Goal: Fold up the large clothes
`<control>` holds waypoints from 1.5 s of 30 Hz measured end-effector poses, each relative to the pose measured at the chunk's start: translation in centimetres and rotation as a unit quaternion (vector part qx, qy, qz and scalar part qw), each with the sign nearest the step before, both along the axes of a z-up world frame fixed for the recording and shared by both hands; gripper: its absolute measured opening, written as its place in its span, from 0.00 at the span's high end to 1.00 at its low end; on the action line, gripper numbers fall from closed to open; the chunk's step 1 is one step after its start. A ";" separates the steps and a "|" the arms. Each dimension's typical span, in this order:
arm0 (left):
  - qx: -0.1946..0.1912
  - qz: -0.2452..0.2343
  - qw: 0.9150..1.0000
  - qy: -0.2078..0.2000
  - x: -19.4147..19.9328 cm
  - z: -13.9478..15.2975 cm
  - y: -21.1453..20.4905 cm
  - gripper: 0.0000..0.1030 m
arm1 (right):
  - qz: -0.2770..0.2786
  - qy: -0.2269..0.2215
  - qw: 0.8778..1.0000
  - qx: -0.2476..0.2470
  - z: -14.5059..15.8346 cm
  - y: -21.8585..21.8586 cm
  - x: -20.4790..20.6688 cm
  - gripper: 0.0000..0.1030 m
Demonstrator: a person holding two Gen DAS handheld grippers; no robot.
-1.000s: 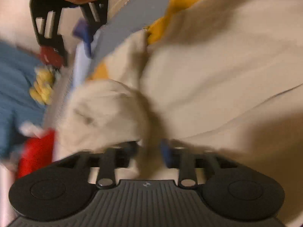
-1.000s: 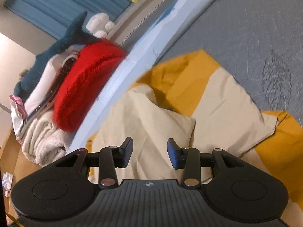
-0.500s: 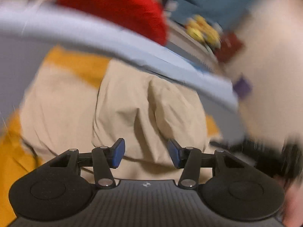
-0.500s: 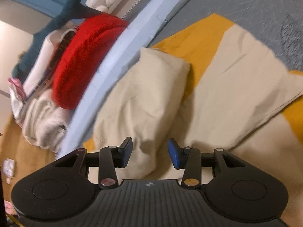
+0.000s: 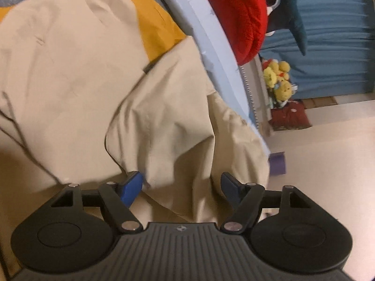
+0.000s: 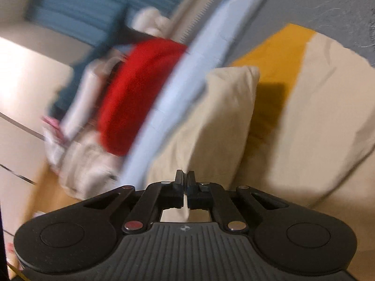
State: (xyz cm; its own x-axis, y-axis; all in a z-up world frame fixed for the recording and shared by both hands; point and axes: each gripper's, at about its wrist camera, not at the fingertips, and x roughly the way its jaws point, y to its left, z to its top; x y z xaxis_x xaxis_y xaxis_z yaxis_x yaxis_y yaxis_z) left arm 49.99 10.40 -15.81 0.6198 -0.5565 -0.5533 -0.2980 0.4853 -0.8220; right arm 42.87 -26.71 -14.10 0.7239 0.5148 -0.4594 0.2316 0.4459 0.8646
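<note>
A large beige garment (image 5: 70, 70) with yellow-orange panels (image 5: 154, 23) lies spread on the grey bed, one beige fold bunched near the bed's edge. My left gripper (image 5: 181, 187) is open just above that bunched fold (image 5: 178, 126), its blue pads on either side of a ridge of cloth. In the right wrist view the same garment (image 6: 316, 107) shows. My right gripper (image 6: 185, 188) is shut at the near edge of a beige folded part (image 6: 218, 117); whether cloth is pinched between the fingers is hidden.
The pale blue bed edge (image 5: 211, 35) runs diagonally beside the garment. Beyond it lie a red knit item (image 5: 241, 14), a dark plush shark (image 5: 288, 11), yellow plush toys (image 5: 279, 79) and blue curtain (image 5: 332, 35). The same pile (image 6: 136, 93) shows blurred in the right wrist view.
My right gripper has shut from open at the edge of the beige fold. My left gripper let go of the cloth, opened wide and swung round over the fold.
</note>
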 end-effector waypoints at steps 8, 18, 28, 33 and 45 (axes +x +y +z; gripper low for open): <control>0.044 0.031 0.992 -0.118 -0.8 3.5 1.4 0.99 | -0.027 0.013 0.999 0.044 -1.1 -0.5 -2.0 1.00; 0.169 -0.044 0.984 0.034 -2.5 0.8 -0.7 0.61 | 0.005 0.226 0.971 -0.084 -5.6 1.3 -2.2 0.98; 0.223 -0.007 0.974 -0.033 -2.4 4.0 -0.3 0.41 | -0.007 0.103 0.985 -0.135 -1.9 0.0 0.0 0.72; 0.230 -0.035 0.972 -0.039 -0.8 3.7 -0.3 0.97 | -0.018 0.097 0.989 -0.113 -2.9 -0.1 0.6 1.00; 0.236 -0.028 0.970 0.046 -0.8 2.0 -0.2 0.96 | -0.061 0.223 0.963 -0.136 -5.3 0.4 -1.6 0.99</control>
State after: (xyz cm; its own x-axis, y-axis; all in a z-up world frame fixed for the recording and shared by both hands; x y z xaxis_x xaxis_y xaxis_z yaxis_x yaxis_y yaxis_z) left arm 49.19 10.21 -13.85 0.5318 -0.2598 -0.8060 -0.3215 0.8186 -0.4760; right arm 41.31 -26.35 -19.45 0.4712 0.2544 -0.8446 0.6180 0.5880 0.5218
